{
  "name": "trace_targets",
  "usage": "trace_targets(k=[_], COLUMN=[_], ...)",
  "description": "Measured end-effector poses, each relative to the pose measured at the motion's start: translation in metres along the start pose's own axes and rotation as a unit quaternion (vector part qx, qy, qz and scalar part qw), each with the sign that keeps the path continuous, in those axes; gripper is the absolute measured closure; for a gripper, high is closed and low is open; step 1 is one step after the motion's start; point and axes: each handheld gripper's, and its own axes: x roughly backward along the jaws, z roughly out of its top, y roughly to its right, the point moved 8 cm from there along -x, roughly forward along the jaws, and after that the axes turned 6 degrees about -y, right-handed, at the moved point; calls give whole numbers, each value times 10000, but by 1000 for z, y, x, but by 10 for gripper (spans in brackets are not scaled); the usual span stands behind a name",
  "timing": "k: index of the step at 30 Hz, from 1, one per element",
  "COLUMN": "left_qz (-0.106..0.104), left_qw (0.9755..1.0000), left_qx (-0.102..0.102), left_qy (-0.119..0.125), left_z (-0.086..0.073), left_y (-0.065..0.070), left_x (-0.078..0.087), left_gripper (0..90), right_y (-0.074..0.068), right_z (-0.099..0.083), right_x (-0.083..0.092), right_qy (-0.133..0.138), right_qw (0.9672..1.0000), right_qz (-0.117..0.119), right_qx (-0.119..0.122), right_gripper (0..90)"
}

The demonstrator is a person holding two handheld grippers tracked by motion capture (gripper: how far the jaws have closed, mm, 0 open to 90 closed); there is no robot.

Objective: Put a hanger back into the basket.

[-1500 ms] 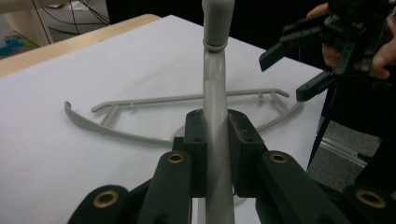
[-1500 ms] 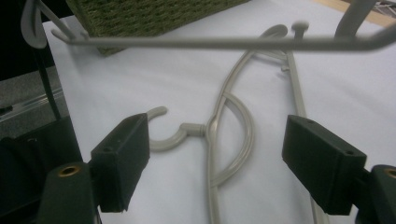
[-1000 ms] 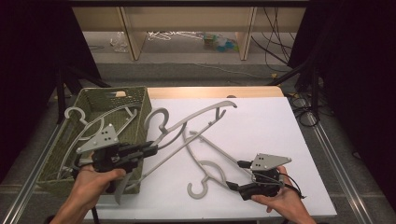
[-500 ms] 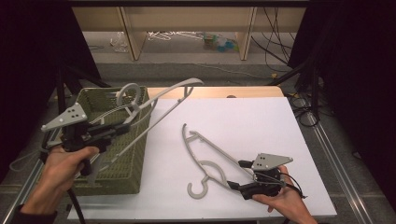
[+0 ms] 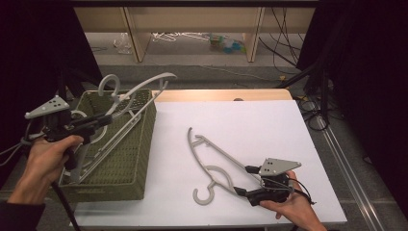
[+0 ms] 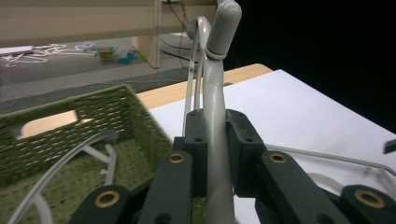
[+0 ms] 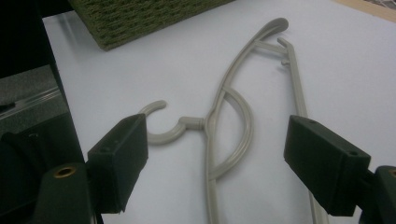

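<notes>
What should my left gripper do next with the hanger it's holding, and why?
Probably lower it a little further and open. The left gripper is shut on a grey hanger held over the green basket, which already holds other hangers. The right gripper sits open by the hanger on the table.

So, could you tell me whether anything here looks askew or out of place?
Only the hanger clamped in the left gripper: it pokes up at a slant over the green basket's rim, not lying inside it.
</notes>
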Motion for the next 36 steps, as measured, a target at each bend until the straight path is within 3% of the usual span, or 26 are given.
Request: trace_targets(k=[8, 15, 22, 36], left_qz=[291, 414, 339, 474], left_qw=[9992, 9987, 9990, 9974], left_qx=[279, 260, 181, 212], left_qy=[-78, -169, -239, -494], left_z=[-7, -13, -22, -43], left_y=[-35, -57, -67, -86], left_x=[6, 11, 10, 4], left_gripper=[794, 793, 793, 793], right_y=[0, 1, 1, 2], right_z=[0, -1, -1, -1], right_x=[-1, -1, -1, -1], right_qy=[-10, -22, -26, -12], right_qw=[10000, 10000, 10000, 10000], right_qz=[10, 10, 11, 2], right_qx=[1, -27, -62, -60], right_gripper=[230, 231, 228, 219])
